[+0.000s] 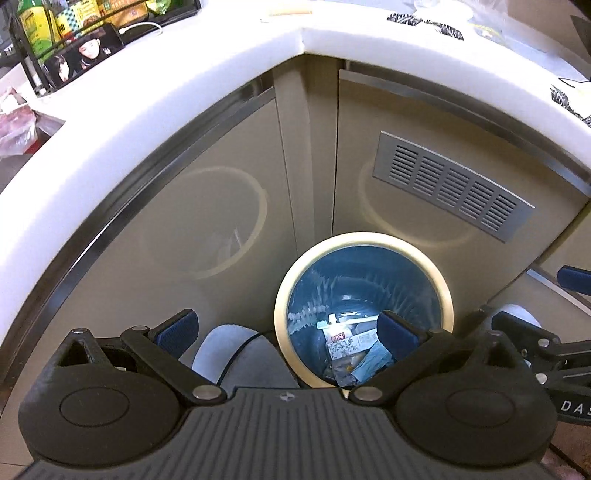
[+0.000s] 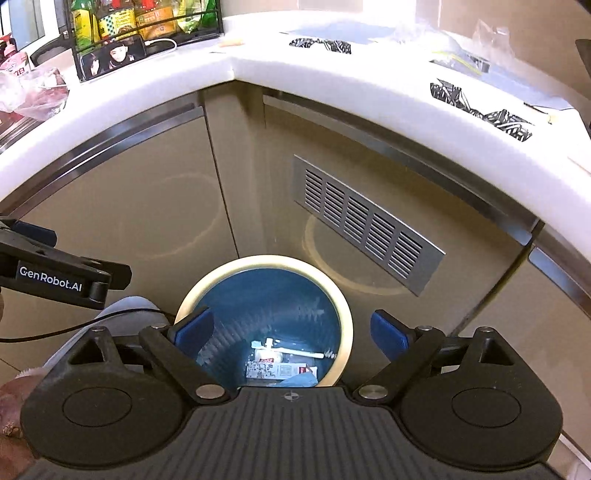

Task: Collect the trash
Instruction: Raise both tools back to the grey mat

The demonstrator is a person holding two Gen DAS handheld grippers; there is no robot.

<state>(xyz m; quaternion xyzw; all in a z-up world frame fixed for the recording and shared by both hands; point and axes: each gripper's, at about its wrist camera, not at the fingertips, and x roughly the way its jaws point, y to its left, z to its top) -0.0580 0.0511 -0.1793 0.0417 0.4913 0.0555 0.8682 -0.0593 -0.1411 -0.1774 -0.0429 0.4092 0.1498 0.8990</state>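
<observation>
Above the floor bin [image 2: 343, 321] by the corner cabinet [image 2: 129, 206], both grippers [image 1: 284, 328] [image 2: 291, 332] hang wide open, empty.

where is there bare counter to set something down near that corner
Free: the white countertop at the corner, between the black wire rack of bottles and the black-and-white patterned scraps. Crowded: the right run with clear plastic bags, and the left end by the crumpled pink bag.

Left gripper [image 1: 286, 330] tilted downward, fingers spread wide and empty, right gripper [image 2: 291, 330] likewise, side by side.
</observation>
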